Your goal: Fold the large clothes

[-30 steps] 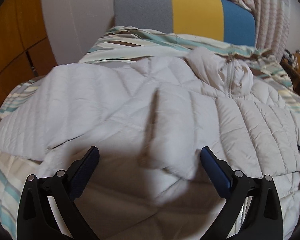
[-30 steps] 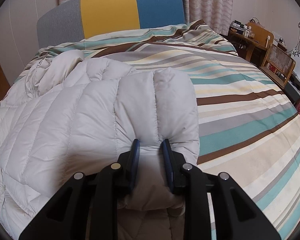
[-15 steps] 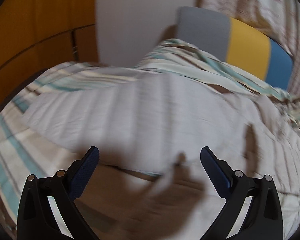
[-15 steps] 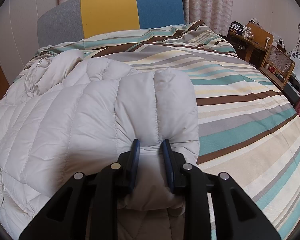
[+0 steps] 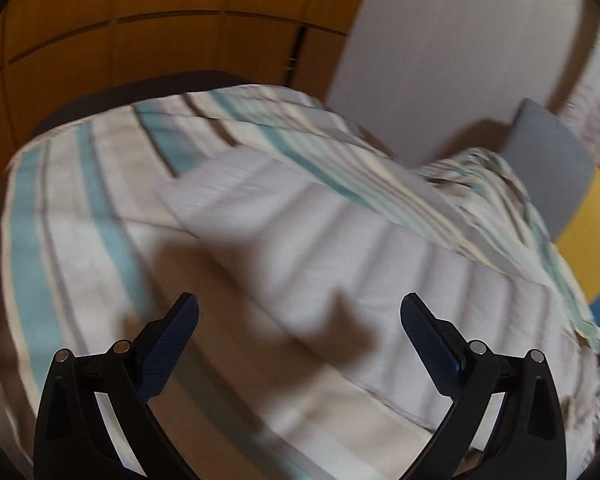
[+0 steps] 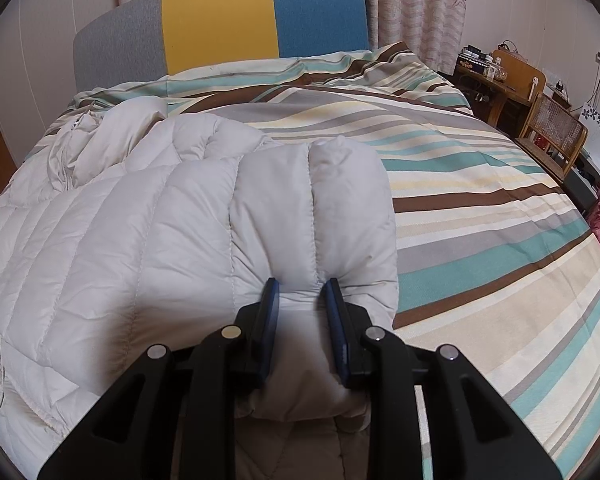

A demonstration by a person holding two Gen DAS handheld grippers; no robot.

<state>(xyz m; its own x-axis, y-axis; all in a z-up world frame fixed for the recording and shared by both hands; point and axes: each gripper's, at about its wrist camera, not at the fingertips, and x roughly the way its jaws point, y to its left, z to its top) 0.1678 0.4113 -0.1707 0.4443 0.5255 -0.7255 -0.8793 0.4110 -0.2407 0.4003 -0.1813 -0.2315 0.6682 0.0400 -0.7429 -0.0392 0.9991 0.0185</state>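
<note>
A large off-white quilted puffer jacket [image 6: 112, 240] lies spread on the striped bed [image 6: 480, 216]. My right gripper [image 6: 302, 304] is shut on a padded fold of the jacket at its right edge, pinching the cloth between the blue pads. In the left wrist view, which is blurred, the jacket's outstretched sleeve [image 5: 308, 232] lies across the striped cover. My left gripper [image 5: 299, 312] is open and empty, just above the sleeve near the bed's left edge.
A grey, yellow and blue headboard [image 6: 220, 20] stands at the far end. Wooden cabinet panels [image 5: 140, 20] and a white wall [image 5: 460, 40] lie beyond the bed's left side. A wooden desk and wicker chair [image 6: 540, 120] stand at the right.
My left gripper has swung left, from over the jacket's body to over its sleeve near the bed's left edge, staying open. The right gripper has kept still with its grip.
</note>
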